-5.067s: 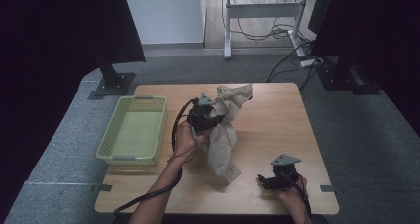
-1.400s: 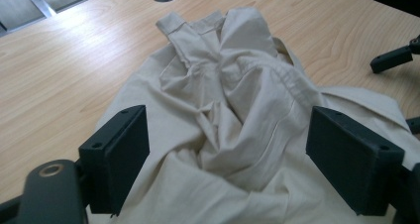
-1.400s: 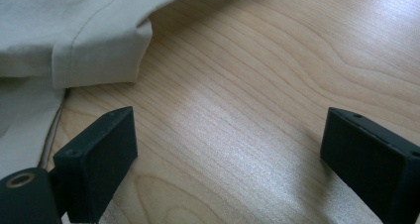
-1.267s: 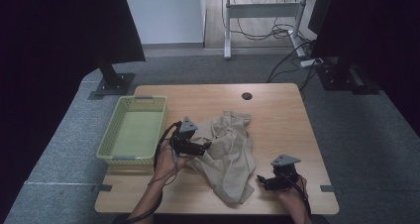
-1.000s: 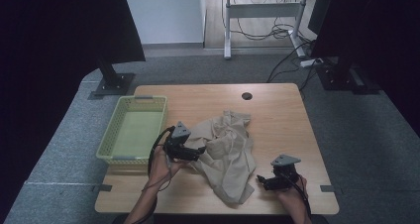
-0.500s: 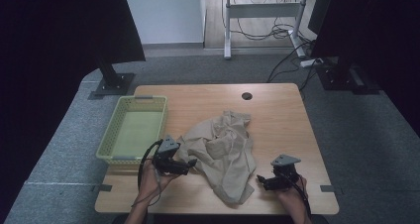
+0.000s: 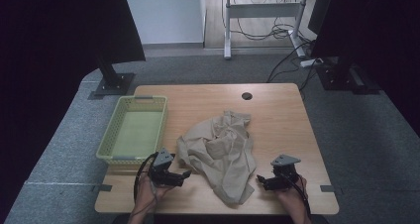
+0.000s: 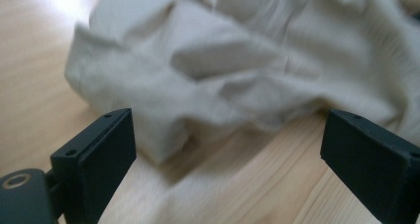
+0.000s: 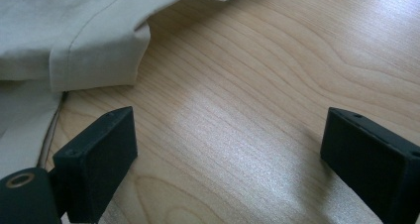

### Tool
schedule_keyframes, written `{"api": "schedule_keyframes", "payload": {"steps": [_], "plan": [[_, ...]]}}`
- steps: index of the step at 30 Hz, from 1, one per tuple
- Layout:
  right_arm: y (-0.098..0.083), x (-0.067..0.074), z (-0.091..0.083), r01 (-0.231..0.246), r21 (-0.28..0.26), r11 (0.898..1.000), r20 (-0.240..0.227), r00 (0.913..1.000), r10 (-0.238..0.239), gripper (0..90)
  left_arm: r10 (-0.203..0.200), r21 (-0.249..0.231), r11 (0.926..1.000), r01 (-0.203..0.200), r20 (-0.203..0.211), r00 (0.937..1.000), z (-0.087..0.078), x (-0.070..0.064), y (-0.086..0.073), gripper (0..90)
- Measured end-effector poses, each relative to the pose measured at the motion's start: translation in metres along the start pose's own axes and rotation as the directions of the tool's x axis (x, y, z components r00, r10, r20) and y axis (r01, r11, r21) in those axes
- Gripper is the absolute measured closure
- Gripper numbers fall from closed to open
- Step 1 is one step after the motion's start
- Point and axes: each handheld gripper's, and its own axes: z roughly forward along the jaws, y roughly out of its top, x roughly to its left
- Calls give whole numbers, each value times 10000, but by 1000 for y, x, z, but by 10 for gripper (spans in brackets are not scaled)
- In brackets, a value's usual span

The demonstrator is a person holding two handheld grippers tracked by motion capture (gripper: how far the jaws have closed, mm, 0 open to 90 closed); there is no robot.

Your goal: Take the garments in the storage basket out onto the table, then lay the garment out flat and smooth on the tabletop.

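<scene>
Wooden surface [image 7: 277, 130] is carrying a crumpled beige cloth [image 7: 223, 152] at its middle, now lying released. Left gripper [image 7: 184, 175] is sitting low at the near left beside the cloth's edge, jaws having just been opening, nothing between them. Right gripper [image 7: 260, 180] is waiting near right, jaws apart. Green basket [image 7: 111, 154] is bordering the left edge; far side is offering open room.

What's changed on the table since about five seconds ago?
The left gripper let go of the beige garment, its jaws just opening, and drew back to the near edge. The garment dropped from a raised bunch into a crumpled heap. The right gripper, the green basket and the table stayed put.
</scene>
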Motion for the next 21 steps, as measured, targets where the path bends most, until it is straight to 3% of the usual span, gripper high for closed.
{"api": "schedule_keyframes", "payload": {"steps": [6, 12, 21], "plan": [[0, 0, 0, 1, -2, 10000, 0, 10000, -1, 70, 51, 458, 9989, -48, -67, 10000, 9, -2, -17, 66], [0, 0, 0, 0, -1, 10000, 0, 10000, 0, 70, 169, 1150, 9932, -154, -124, 9998, 19, -4, -32, 69], [0, 0, 0, 2, 2, 10000, -12, 10000, -2, 69, 106, 1067, 9943, -84, -208, 9997, 19, -4, -33, 67]]}}
